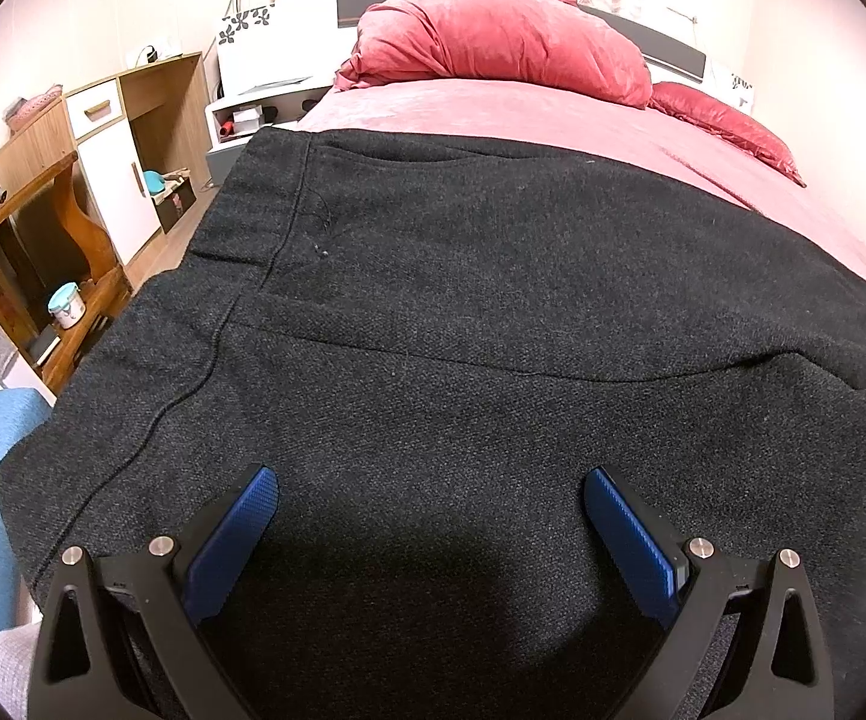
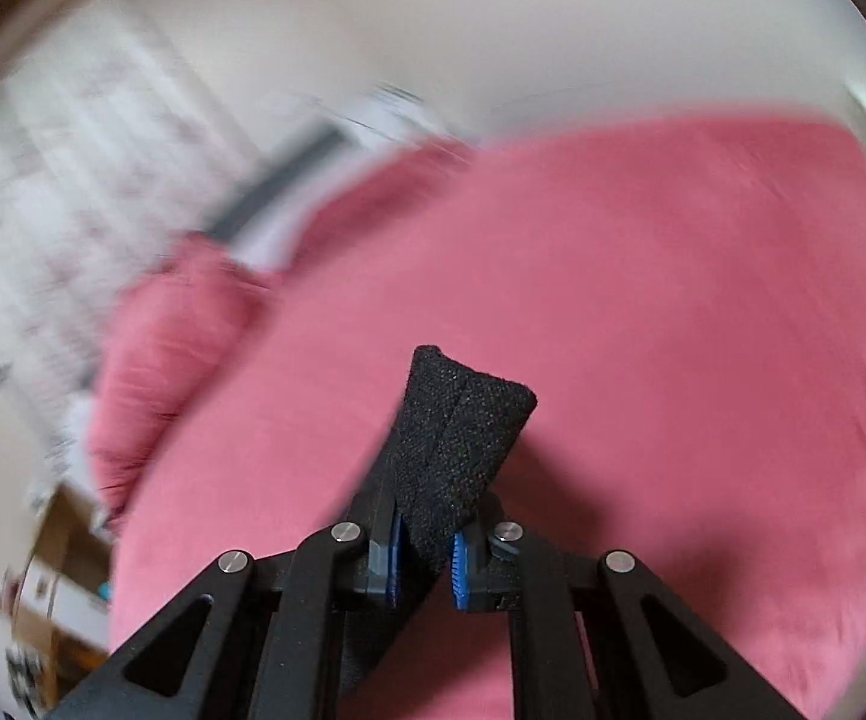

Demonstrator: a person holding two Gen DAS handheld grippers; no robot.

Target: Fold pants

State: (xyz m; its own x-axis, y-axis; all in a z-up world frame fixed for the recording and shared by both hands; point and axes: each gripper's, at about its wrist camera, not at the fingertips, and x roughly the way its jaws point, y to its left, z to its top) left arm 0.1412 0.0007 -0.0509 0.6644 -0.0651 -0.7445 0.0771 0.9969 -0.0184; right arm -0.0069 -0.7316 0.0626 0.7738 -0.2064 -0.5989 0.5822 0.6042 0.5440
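Two claws: your left gripper [image 1: 430, 495] gapes above coarse charcoal wool pants [image 1: 493, 312]; your right gripper [image 2: 424, 552] pinches their folded hem over the pink velvety bedspread [image 2: 673, 300]

coarse matt woven pants [image 1: 493, 312] on soft pink bedspread [image 1: 493, 108]; glossy wooden shelf [image 1: 43, 228]

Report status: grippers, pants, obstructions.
Left gripper open over pants. Right gripper shut on pants' edge. Bed clear ahead.

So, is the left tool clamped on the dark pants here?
No, the left tool stands wide open above the pants, its pads gripping nothing.
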